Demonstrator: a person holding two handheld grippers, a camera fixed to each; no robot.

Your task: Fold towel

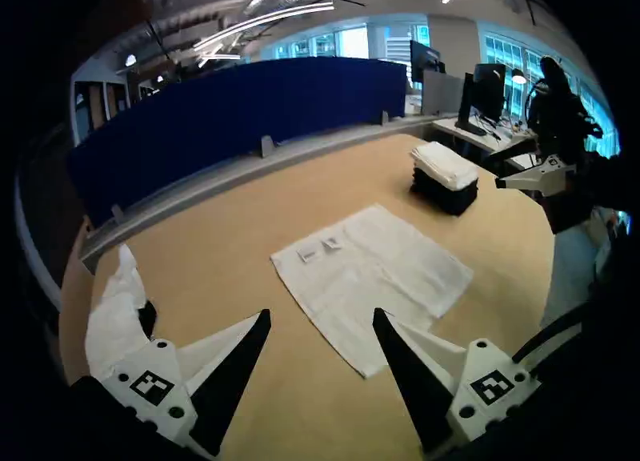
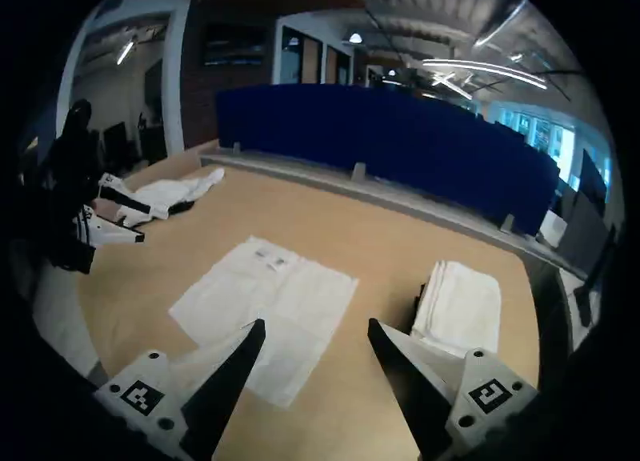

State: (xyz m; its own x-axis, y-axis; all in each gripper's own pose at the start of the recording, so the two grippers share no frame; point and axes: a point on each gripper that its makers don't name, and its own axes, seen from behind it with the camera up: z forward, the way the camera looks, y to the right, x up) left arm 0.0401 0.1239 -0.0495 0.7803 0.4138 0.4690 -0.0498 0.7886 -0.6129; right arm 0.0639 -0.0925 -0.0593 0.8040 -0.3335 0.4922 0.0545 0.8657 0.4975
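Note:
A white towel [image 1: 372, 269] lies spread flat on the tan table [image 1: 240, 221], two small labels near its far edge; it also shows in the right gripper view [image 2: 264, 301]. My left gripper [image 1: 320, 361] hovers open above the towel's near corner, nothing between its fingers. My right gripper [image 2: 314, 365] is open too, held above the towel's near edge. The right gripper [image 1: 532, 179] appears far right in the left gripper view, and the left gripper [image 2: 108, 217] shows at the left in the right gripper view.
A stack of folded white towels [image 1: 444, 166] sits on a dark box at the table's far side, seen again [image 2: 460, 305] beside my right fingers. A heap of crumpled white cloth [image 1: 116, 309] lies at the left. A blue partition [image 1: 240, 117] borders the table.

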